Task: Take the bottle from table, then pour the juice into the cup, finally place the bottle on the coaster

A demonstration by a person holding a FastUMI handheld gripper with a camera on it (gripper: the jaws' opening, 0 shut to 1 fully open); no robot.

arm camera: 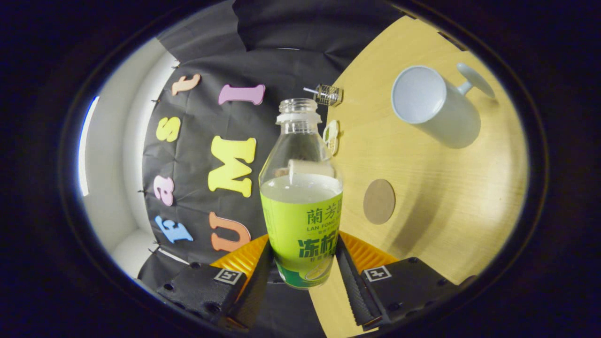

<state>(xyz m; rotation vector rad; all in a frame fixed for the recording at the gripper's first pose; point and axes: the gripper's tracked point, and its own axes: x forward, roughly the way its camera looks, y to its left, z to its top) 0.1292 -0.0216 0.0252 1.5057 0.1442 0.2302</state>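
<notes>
My gripper (303,263) is shut on a clear bottle (300,197) with a green label, both fingers pressing its lower body. The bottle has no cap and holds pale juice up to its shoulder. The whole view is rolled, so the wooden table (436,188) appears tipped on its side beyond the bottle. A grey cup (434,105) with a handle stands on the table, well beyond and to the side of the fingers, its inside looking bare. A round brown coaster (379,201) lies flat on the table, closer to the bottle than the cup is.
Two small objects sit near the table's far edge: a little metal wire piece (327,94) and a pale oval item (332,136) just behind the bottle's shoulder. Black cloth wall (197,141) stands behind the table, with a white wall (117,155) past it.
</notes>
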